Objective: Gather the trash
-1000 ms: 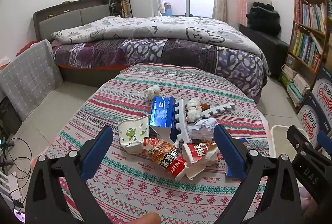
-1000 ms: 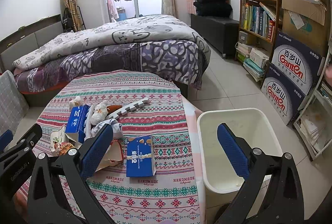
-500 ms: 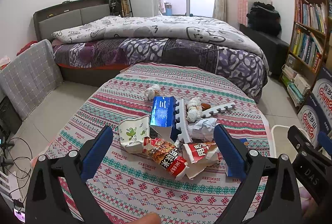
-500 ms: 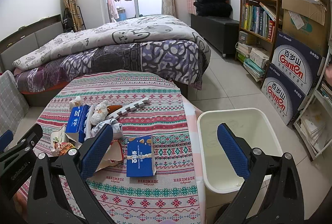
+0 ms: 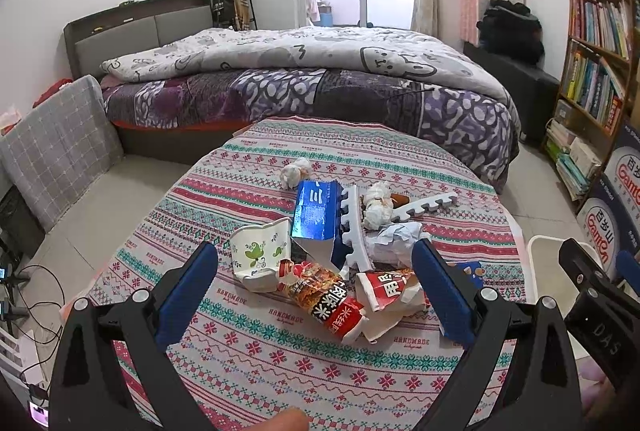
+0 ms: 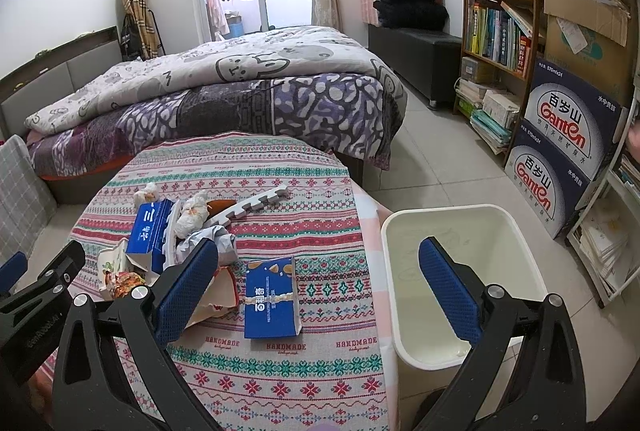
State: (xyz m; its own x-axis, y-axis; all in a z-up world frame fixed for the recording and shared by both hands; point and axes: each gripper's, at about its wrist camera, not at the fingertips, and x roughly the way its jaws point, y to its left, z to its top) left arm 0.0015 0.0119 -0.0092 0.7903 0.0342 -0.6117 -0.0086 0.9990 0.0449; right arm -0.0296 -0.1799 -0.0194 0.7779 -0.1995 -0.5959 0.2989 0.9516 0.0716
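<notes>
Two tongs, left (image 5: pixel 314 285) and right (image 6: pixel 318 285), spread above littered table (image 6: pixel 280 383), bin (image 6: pixel 464 215) at its edge.

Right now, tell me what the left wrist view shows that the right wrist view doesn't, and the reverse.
Only the left wrist view shows the red snack wrapper and the paper cup clearly, between the open left gripper fingers, plus the floor cables.

Only the right wrist view shows the inside of the white bin, which looks empty, and the whole flat blue box, between the open right gripper fingers.

Both show the table, the upright blue carton, the white toothed foam strip and the bed.
</notes>
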